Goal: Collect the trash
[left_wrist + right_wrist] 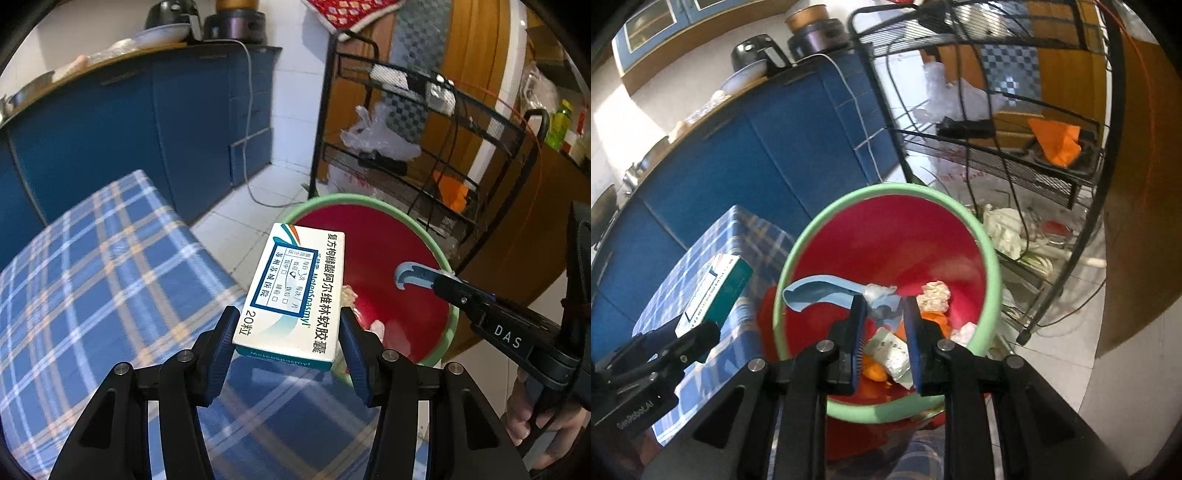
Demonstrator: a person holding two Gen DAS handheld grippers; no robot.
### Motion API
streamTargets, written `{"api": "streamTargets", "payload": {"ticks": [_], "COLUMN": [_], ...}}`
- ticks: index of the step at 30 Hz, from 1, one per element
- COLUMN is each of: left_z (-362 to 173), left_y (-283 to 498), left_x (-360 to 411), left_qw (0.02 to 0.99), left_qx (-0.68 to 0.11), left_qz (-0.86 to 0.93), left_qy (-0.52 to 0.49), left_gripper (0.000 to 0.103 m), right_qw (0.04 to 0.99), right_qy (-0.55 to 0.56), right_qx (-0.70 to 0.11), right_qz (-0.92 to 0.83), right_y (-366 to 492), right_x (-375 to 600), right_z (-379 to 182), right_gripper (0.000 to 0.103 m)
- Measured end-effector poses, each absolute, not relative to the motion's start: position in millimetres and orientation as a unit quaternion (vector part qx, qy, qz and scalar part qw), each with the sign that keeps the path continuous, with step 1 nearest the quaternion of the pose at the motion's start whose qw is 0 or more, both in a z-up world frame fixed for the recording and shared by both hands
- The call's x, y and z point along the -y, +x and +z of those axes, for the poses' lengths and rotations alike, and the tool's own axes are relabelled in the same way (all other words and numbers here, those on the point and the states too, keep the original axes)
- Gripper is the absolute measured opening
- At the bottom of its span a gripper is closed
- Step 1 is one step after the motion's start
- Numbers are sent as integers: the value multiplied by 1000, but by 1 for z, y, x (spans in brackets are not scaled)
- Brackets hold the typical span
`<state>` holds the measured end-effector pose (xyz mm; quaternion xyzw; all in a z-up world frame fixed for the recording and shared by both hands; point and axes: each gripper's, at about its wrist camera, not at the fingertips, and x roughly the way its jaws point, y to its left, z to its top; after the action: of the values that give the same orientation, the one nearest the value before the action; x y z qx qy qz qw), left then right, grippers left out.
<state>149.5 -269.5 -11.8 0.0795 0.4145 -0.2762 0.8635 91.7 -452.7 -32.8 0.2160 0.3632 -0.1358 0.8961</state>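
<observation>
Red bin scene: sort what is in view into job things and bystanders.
Job:
- medicine box in left gripper
- light blue plastic piece in right gripper
- red bin

Just there:
- wire rack
- blue cabinet
- checked tablecloth

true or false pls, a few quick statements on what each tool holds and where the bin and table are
1. The left tool holds a white and teal medicine box. True.
2. The right tool is empty. False: a light blue curved plastic piece sits between its fingers.
3. The bin has a green rim and a red inside. True.
4. The bin is empty. False: crumpled paper and orange scraps lie in it.
5. The blue piece hangs over the bin's opening. True.
6. The table has a plain white cloth. False: the cloth is blue plaid.
</observation>
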Motion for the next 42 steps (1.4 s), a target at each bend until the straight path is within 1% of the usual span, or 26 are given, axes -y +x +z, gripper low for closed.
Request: {"api": "streamTargets", "payload": {"ticks": [3, 5, 6, 8, 11, 19, 23, 38, 42], "left_z": [-17, -20, -21, -22, -22, -11, -2, 33, 42], "left_y": [152, 151, 151, 151, 151, 148, 143, 113, 101], "left_x": [281, 286, 288, 290, 291, 275, 257, 161, 134], "left_qw": [857, 855, 853, 850, 852, 863, 872, 907, 917], "left_qx": [-418, -417, -419, -422, -419, -409, -401, -374, -363], "left_qz": [-289, -295, -298, -304, -303, -288, -274, -192, -164], "left_qy": [83, 86, 86, 82, 83, 71, 61, 2, -7], "left_gripper": [56, 56, 58, 61, 61, 61, 61, 61, 64], "right_qw": [893, 890, 889, 887, 887, 896, 903, 932, 939], "right_qy": [224, 227, 231, 239, 243, 229, 220, 166, 149], "right_qx": [-366, -369, -369, -367, -364, -354, -345, -316, -308], "right_qz": [-139, -143, -143, -144, -146, -136, -126, -63, -43], "right_y": [92, 93, 93, 91, 87, 81, 76, 50, 43], "right_x": [461, 464, 466, 470, 473, 460, 446, 361, 336], "right_z": [-39, -43, -44, -47, -47, -34, -23, 20, 30], "right_gripper": [25, 28, 29, 34, 37, 42, 46, 52, 55]}}
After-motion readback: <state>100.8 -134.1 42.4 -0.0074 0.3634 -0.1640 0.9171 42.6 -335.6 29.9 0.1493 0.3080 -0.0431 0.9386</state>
